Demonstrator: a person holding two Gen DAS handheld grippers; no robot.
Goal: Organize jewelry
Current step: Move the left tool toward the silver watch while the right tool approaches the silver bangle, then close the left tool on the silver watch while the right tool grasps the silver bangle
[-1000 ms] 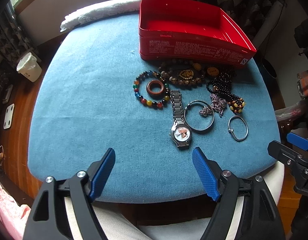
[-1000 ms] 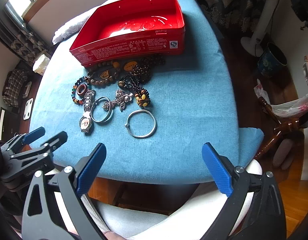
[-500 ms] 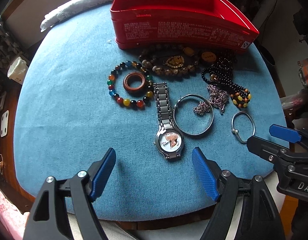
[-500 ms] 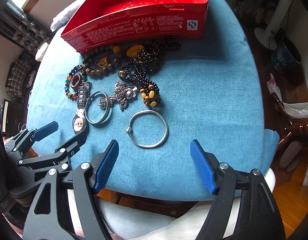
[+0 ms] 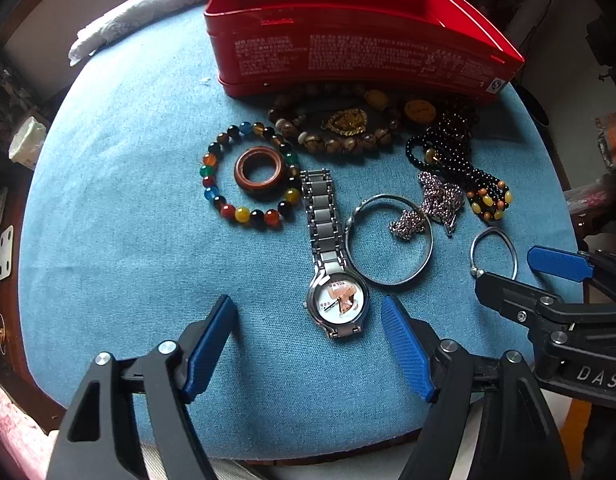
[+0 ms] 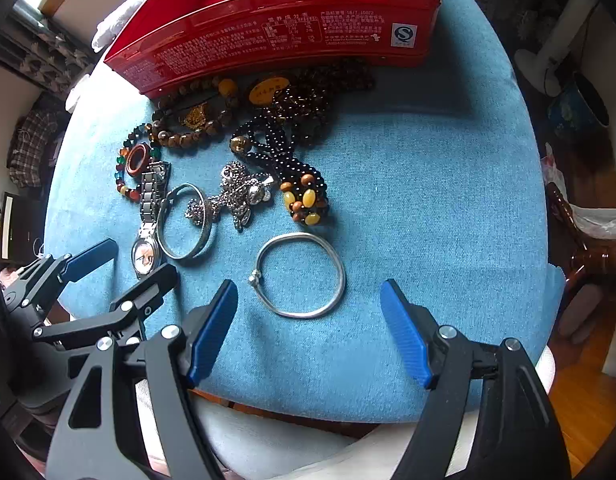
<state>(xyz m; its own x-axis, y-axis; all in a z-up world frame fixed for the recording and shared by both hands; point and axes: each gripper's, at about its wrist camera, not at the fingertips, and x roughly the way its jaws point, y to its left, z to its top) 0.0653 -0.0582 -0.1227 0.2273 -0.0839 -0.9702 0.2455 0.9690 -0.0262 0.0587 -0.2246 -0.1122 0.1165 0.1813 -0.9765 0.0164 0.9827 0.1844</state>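
Both tools lower, nearer jewelry; left tool (image 5: 308, 340) closing, empty; right tool (image 6: 310, 328) agape, only right view shows whole bangle (image 6: 299, 274).

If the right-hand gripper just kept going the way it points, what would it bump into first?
Most likely the thin silver bangle with a small ball clasp, which lies flat on the blue cloth just ahead of the right gripper, between its open blue fingers. Depth is hard to judge, so it might meet bare cloth first.

A red tin (image 5: 348, 60) stands open at the back. Before it lie brown beads (image 5: 332, 136), black beads (image 5: 448, 148), a coloured bracelet (image 5: 227, 208) ringing a brown ring (image 5: 260, 173), a watch (image 5: 336, 300), two silver bangles (image 6: 303, 276) and a chain (image 6: 235, 196).
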